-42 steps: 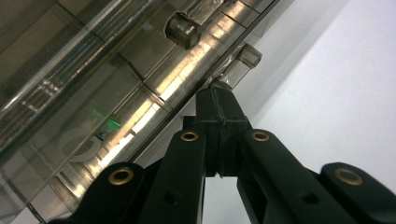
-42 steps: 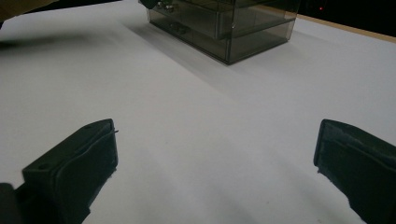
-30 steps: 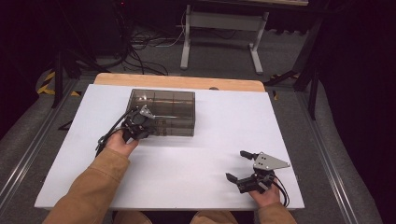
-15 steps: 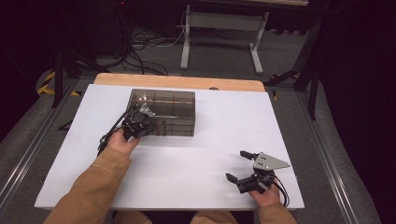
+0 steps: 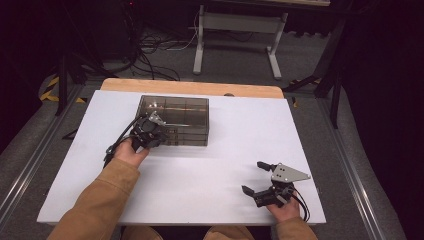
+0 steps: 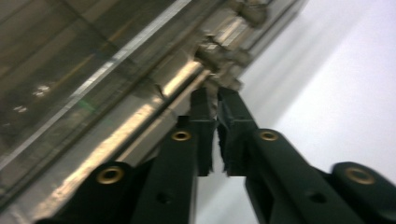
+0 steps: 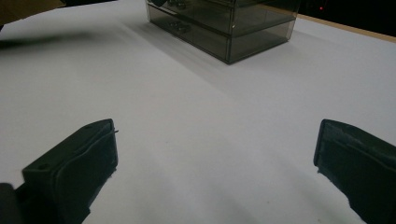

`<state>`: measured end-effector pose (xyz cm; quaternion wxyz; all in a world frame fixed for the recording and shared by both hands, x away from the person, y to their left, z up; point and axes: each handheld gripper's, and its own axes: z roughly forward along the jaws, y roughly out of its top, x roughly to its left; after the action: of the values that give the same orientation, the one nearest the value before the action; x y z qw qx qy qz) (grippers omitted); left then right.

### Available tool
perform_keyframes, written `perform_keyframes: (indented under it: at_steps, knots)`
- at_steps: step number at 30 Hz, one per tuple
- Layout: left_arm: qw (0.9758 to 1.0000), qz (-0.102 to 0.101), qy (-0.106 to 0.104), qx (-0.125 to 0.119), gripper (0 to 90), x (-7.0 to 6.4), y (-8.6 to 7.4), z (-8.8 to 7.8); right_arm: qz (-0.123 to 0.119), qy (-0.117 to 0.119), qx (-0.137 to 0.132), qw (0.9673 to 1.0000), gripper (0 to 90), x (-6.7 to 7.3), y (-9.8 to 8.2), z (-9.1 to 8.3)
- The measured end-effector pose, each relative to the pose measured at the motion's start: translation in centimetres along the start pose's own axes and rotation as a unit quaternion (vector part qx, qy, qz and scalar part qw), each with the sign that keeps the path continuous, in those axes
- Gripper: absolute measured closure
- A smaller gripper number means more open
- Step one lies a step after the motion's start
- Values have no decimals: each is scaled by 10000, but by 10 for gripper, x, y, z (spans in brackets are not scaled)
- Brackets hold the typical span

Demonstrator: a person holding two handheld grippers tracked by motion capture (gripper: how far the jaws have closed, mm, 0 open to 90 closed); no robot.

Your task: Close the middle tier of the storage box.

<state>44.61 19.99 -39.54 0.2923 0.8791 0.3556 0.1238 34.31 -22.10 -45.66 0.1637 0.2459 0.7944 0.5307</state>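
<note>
The smoky, see-through drawer box (image 5: 175, 120) sits at the far left-middle of the white table (image 5: 240, 150), the left gripper (image 6: 217, 100) at its front with jaws just parting a crack on nothing, hands unmoved since before, the right gripper (image 5: 256, 177) spread wide.
</note>
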Motion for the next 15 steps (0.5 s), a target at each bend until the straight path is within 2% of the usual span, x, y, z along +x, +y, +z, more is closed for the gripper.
perform_keyframes:
  at_steps: [2,6,9,15]
  knots:
    - [9999,122,-64,2,796,-4,-1,-4,-14,-1,0,10000,0,0,0,0]
    - [9992,235,-299,-96,719,-11,-3,-12,-10,-6,-4,10000,0,0,0,0]
    - [9985,191,-455,-232,643,-14,-6,-18,-5,-9,-3,10000,0,0,0,1]
    - [9973,96,-511,-519,482,-18,-16,-31,-58,11,26,10000,0,1,1,3]
